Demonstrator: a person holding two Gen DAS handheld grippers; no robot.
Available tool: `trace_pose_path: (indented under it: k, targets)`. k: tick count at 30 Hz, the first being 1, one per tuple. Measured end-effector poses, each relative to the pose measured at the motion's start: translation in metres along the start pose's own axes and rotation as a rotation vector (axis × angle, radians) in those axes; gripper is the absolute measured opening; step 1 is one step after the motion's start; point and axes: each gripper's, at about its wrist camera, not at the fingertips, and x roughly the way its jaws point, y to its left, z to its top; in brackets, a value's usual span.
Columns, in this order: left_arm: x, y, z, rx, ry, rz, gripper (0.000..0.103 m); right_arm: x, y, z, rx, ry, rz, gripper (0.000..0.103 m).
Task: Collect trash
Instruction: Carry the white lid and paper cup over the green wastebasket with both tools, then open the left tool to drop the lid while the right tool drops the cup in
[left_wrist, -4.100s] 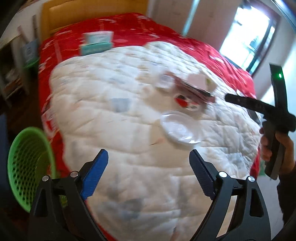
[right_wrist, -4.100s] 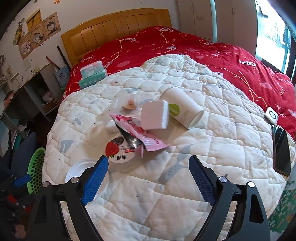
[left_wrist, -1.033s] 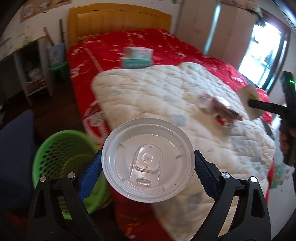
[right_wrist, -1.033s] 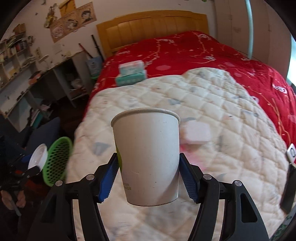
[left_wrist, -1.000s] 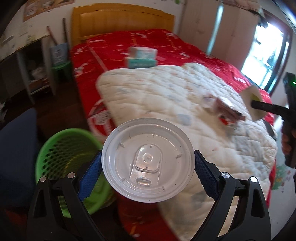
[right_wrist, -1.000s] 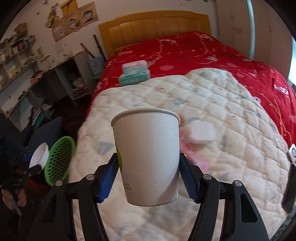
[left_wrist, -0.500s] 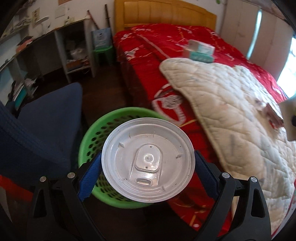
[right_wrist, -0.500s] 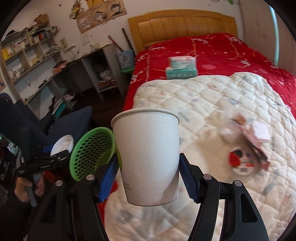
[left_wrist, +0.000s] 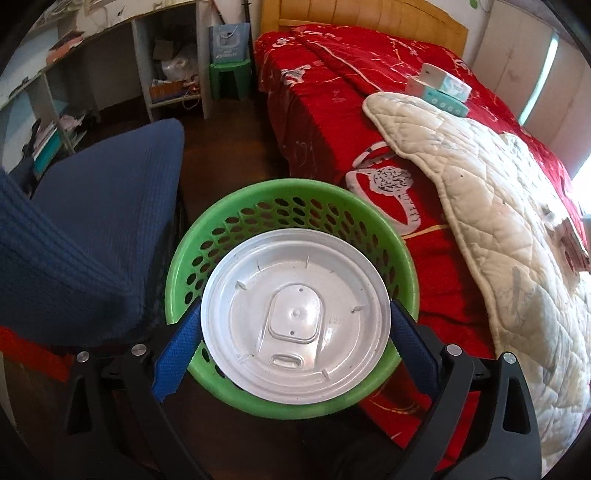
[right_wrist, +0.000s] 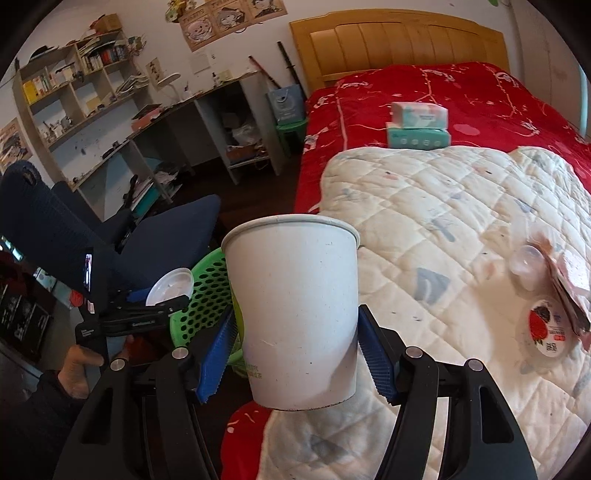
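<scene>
Plastic lid clamped in left hand-held gripper.

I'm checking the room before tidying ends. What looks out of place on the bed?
Litter on the white quilt: a clear plastic cup, a pink wrapper and a round strawberry-print lid lie heaped near its right edge, not in the green basket.

White plastic lid: small moulded "12".
White paper cup: green print, too small to read.
</scene>
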Motion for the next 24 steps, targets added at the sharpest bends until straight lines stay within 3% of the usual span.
trace_pose_path:
  k: [11, 24]
  targets:
    - [-0.004, 0.013, -0.008, -0.043, -0.005, -0.011, 0.096, 0.017, 0.023, 0.004, -0.020, 0.016, 0.048, 0.063]
    - [-0.055, 0.031, -0.030, -0.081, -0.093, 0.022, 0.096, 0.050, 0.057, 0.013, -0.068, 0.053, 0.080, 0.063]
